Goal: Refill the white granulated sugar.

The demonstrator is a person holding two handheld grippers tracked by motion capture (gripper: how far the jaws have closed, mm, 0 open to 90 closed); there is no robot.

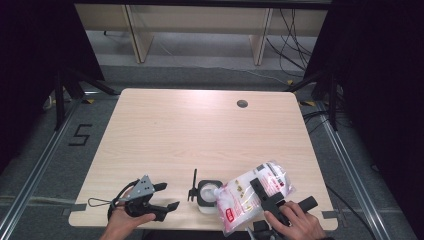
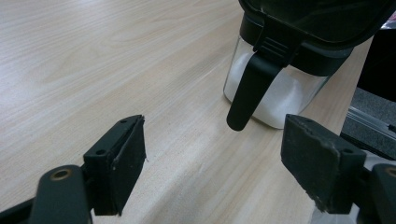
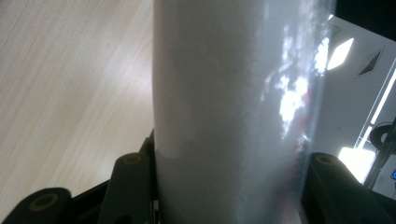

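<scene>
At lower right, the right gripper point(image 1: 264, 196) clamps a glossy plastic bag point(image 1: 250, 195) of white grains, its corner over the clear, black-rimmed jar point(image 1: 208, 196); at lower left, the left gripper point(image 1: 165, 196) gapes empty.

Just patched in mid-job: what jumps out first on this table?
The clear plastic bag of white powder, clamped in the right gripper at the table's near right edge, is tilted with a corner over the open container. That black-rimmed clear container, part full of white powder, stands at the near middle with its lid flipped up. The left gripper waits open, beside it.
</scene>
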